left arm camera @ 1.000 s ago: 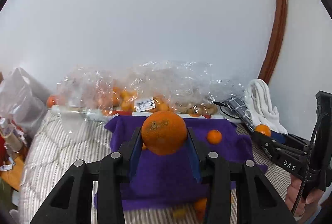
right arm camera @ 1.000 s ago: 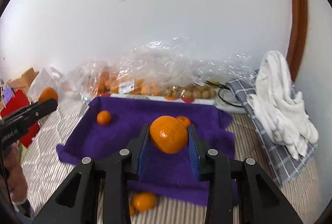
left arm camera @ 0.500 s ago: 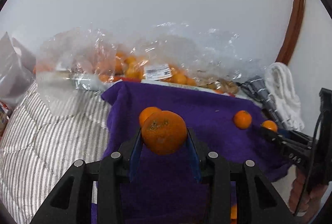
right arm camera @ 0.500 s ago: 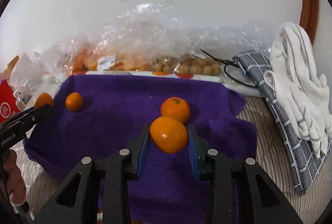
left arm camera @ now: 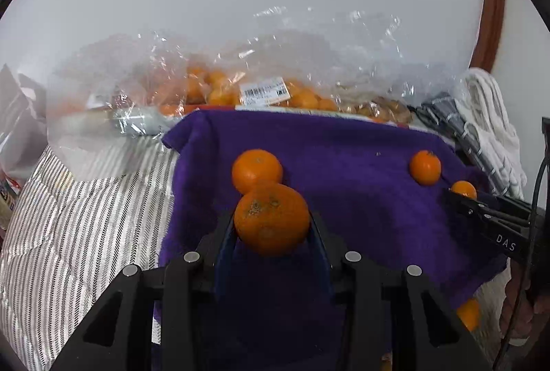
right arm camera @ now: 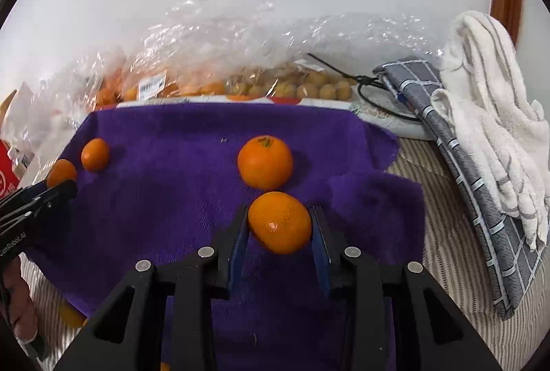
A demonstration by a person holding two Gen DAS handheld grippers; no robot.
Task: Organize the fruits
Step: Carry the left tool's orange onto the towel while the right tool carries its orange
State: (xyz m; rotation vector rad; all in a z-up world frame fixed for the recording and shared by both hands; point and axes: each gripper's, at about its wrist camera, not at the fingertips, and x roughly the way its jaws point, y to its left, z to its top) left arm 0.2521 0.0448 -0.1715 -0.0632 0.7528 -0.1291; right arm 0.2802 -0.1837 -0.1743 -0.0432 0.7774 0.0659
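Purple fuzzy cloth [left arm camera: 361, 171] on the striped bedding [left arm camera: 86, 216] carries two loose oranges, while the left gripper [left arm camera: 272, 226] clamps a speckled round orange [left arm camera: 271, 219] and the right gripper [right arm camera: 280, 226] clamps a smoother orange [right arm camera: 280, 222] just above it.

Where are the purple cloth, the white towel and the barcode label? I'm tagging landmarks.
purple cloth [right arm camera: 178, 164]: right wrist view, bare middle of the cloth.
white towel [right arm camera: 481, 89]: right wrist view, its upper folds.
barcode label [left arm camera: 263, 91]: left wrist view, its printed face.
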